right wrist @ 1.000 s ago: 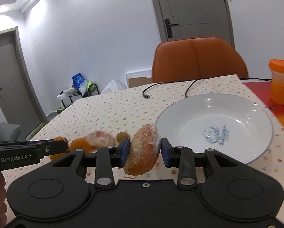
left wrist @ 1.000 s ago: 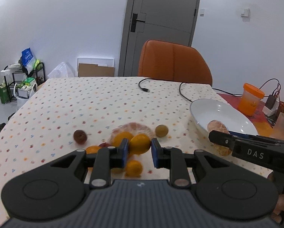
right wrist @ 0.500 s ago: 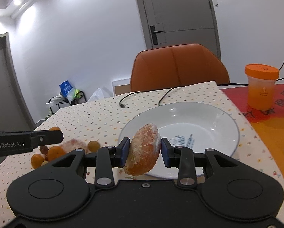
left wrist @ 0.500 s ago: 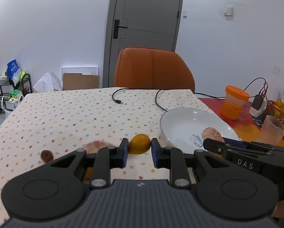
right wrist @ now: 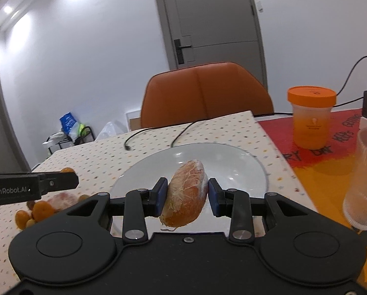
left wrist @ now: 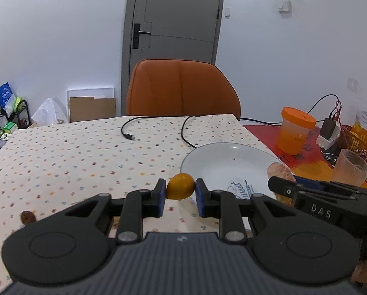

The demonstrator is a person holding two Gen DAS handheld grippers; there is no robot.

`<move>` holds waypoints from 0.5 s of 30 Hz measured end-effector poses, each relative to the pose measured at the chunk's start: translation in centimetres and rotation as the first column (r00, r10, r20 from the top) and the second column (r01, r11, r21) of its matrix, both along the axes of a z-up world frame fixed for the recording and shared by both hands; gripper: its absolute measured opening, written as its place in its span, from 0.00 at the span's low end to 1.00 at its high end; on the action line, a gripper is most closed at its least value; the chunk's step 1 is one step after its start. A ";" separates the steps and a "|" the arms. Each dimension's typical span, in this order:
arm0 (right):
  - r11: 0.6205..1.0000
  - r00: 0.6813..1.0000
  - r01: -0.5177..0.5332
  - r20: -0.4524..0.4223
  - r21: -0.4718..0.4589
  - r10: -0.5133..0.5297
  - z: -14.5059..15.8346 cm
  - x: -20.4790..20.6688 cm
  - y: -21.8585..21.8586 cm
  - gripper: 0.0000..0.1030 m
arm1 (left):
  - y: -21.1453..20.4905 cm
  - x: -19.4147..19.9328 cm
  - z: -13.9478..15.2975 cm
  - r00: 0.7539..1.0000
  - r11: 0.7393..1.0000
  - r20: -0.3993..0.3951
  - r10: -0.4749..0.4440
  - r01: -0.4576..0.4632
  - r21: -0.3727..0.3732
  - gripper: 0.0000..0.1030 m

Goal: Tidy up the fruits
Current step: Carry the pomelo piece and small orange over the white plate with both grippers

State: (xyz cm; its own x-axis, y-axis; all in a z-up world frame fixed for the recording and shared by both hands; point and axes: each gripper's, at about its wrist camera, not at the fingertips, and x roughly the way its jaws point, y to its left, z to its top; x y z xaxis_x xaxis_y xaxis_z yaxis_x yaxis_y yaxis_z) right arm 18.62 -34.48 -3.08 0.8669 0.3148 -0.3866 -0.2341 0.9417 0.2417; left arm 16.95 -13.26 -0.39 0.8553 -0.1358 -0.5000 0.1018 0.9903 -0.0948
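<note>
Plate sits mid-table, everything else spread around it.

The plate (right wrist: 254, 169) is on the table (left wrist: 73, 152), with the chair (left wrist: 181, 88) behind the far edge and a door (left wrist: 173, 17) behind that. A cable (left wrist: 127, 132) lies on the table beyond the plate. Right of the plate there's a lidded cup (right wrist: 311, 118), with a glass (right wrist: 365, 179) nearer the camera. Left of the plate, a bunch of fruits (right wrist: 41, 209) sits on the table. A rack (left wrist: 9, 120) stands off the table's far left.
</note>
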 end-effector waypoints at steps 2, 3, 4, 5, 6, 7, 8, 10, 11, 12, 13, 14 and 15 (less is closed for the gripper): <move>1.000 1.000 0.016 -0.002 0.002 -0.016 -0.2 0.4 -0.5 0.33 | -0.4 0.4 -0.2 1.000 1.000 -0.006 -0.005 0.005 0.000 0.23; 1.000 1.000 0.025 -0.003 0.003 -0.025 -0.3 0.7 -0.7 0.33 | -0.6 0.6 -0.4 1.000 1.000 -0.009 -0.008 0.008 0.003 0.23; 0.999 0.999 0.033 -0.003 0.002 -0.033 -0.4 0.9 -0.9 0.33 | -0.8 0.8 -0.5 1.000 1.000 -0.012 -0.011 0.011 0.005 0.23; 0.999 0.999 0.039 -0.002 0.003 -0.039 -0.5 1.0 -1.1 0.33 | -1.0 1.0 -0.5 1.000 1.000 -0.014 -0.013 0.014 0.006 0.23; 0.999 0.999 0.044 -0.001 0.005 -0.044 -0.6 1.2 -1.2 0.33 | -1.3 1.2 -0.6 1.000 1.000 -0.016 -0.017 0.017 0.007 0.23; 0.999 0.999 0.048 -0.002 0.006 -0.048 -0.7 1.4 -1.3 0.33 | -1.5 1.4 -0.6 1.000 1.000 -0.017 -0.019 0.019 0.009 0.23; 0.999 0.999 0.051 -0.002 0.007 -0.051 -0.8 1.6 -1.4 0.33 | -1.7 1.6 -0.6 1.000 1.000 -0.017 -0.022 0.022 0.012 0.23; 0.998 0.998 0.065 -0.002 0.010 -0.065 -1.1 1.9 -1.6 0.34 | -2.2 2.1 -0.8 0.999 0.999 -0.024 -0.027 0.027 0.018 0.23; 0.997 0.997 0.071 -0.004 0.020 -0.071 -1.2 2.0 -1.8 0.34 | -2.4 2.2 -0.9 0.999 0.999 -0.027 -0.030 0.031 0.021 0.23; 0.997 0.997 0.075 0.000 0.029 -0.075 -1.3 2.0 -2.1 0.35 | -2.7 2.4 -1.0 0.999 0.999 -0.030 -0.036 0.036 0.025 0.23; 0.996 0.997 0.079 0.012 0.034 -0.079 -1.3 1.9 -2.2 0.35 | -3.0 2.6 -1.1 0.999 0.999 -0.032 -0.040 0.041 0.027 0.23; 0.996 0.996 0.088 0.030 0.030 -0.089 -1.3 1.8 -2.4 0.37 | -3.3 2.7 -1.1 0.998 0.999 -0.033 -0.045 0.046 0.029 0.23; 0.995 0.994 0.098 0.043 0.022 -0.099 -1.3 1.7 -2.5 0.39 | -3.6 2.8 -1.2 0.998 0.998 -0.033 -0.050 0.051 0.031 0.23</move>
